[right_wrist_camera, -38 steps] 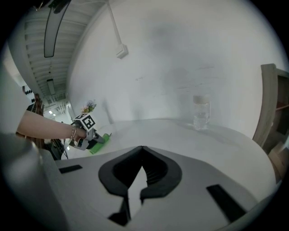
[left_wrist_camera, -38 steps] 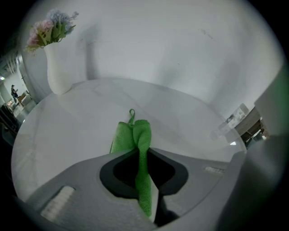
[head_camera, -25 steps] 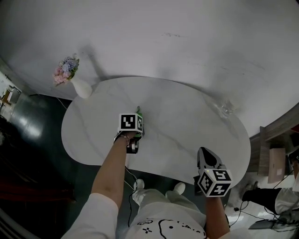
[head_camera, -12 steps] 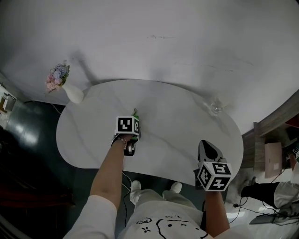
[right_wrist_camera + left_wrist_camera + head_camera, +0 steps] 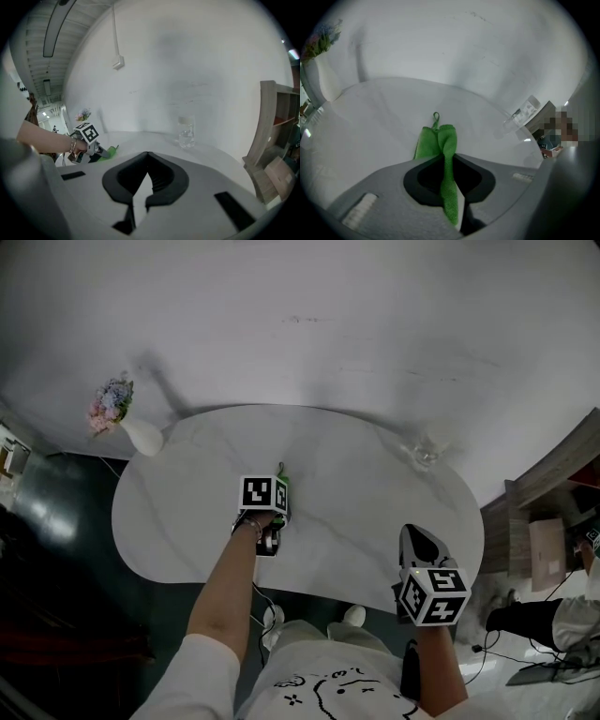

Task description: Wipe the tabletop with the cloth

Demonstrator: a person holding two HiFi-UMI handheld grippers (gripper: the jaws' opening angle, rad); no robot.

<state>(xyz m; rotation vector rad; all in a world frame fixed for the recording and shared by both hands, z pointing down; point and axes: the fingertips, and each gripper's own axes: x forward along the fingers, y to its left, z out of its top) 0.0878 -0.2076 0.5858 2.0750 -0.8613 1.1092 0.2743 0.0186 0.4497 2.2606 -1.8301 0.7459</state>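
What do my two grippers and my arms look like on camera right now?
The left gripper and right gripper both have grey bodies with black jaw pads. Each carries a marker cube printed with black-and-white squares. The left arm wears a white sleeve and a bracelet at the wrist.

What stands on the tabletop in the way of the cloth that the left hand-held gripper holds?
Nothing visible does. The tabletop ahead of the cloth is bare; the vase stands at its far left edge and the glass at its far right edge, both well to the side.
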